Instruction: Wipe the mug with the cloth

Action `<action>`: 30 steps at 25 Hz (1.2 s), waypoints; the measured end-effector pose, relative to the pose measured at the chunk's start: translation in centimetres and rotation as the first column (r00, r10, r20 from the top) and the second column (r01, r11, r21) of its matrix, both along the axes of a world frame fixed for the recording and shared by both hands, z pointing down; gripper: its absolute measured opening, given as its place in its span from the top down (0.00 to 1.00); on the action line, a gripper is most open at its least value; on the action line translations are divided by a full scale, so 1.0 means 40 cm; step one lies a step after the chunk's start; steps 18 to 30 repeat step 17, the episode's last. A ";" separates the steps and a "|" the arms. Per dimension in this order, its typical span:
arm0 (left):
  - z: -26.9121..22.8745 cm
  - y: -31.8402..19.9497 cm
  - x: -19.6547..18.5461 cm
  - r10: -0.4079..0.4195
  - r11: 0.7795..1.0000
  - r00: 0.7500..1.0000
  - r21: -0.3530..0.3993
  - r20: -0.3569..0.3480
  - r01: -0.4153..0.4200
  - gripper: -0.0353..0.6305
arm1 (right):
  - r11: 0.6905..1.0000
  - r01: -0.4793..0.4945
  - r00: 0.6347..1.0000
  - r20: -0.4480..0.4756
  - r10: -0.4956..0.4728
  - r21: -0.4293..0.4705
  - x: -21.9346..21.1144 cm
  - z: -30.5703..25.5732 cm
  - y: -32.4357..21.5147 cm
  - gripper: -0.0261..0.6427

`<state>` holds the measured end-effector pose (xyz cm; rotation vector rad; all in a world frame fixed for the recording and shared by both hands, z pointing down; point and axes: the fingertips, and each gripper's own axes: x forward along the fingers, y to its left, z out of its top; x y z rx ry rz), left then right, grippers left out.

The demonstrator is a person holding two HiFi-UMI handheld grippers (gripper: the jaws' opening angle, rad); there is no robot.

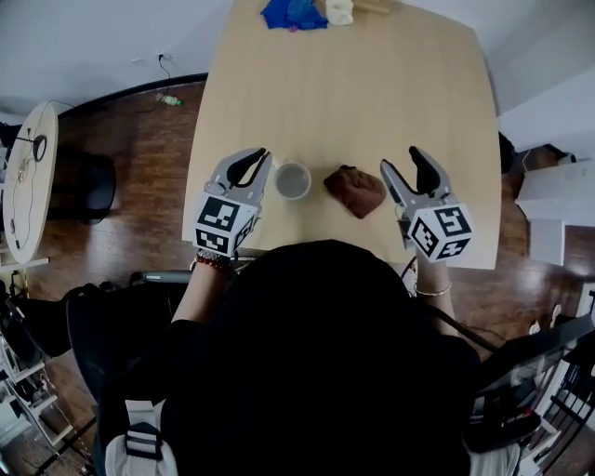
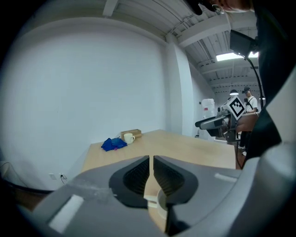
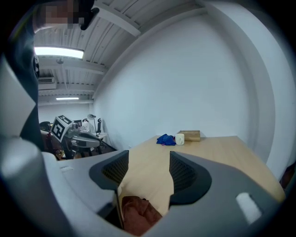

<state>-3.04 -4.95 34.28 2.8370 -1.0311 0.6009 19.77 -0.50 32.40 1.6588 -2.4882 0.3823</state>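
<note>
The left gripper (image 1: 261, 158) holds its jaws almost together on nothing, just beside the mug (image 1: 293, 180). The right gripper (image 1: 402, 161) has its jaws apart near the brown cloth (image 1: 355, 190) (crumpled, lying between mug and gripper). At the far end of the table (image 1: 372, 93) lie a blue rag (image 1: 293, 13) and a cream cup (image 1: 339, 11).

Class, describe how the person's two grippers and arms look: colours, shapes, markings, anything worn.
The left gripper and right gripper are grey, with curved jaws lined by black ribbed pads. Each carries a white cube of black square markers. The person wears a black top, a red bracelet on the left wrist and a thin bangle on the right.
</note>
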 end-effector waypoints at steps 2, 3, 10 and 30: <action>0.015 -0.009 0.003 -0.005 1.000 1.000 -0.006 0.019 0.005 0.92 | 1.000 0.000 1.000 0.006 0.000 -0.007 0.010 0.008 0.004 0.54; 0.017 -0.015 0.009 -0.008 1.000 1.000 -0.004 0.018 0.008 0.92 | 1.000 0.002 1.000 0.001 -0.002 -0.010 0.017 0.009 0.004 0.54; -0.008 -0.012 0.029 0.018 1.000 1.000 0.007 -0.009 -0.018 0.92 | 1.000 0.006 1.000 -0.005 -0.006 -0.025 0.007 0.005 -0.008 0.55; -0.011 -0.031 -0.001 -0.060 0.998 0.996 -0.018 -0.059 0.059 0.92 | 0.999 0.049 0.998 0.024 -0.050 0.016 -0.031 -0.039 -0.055 0.56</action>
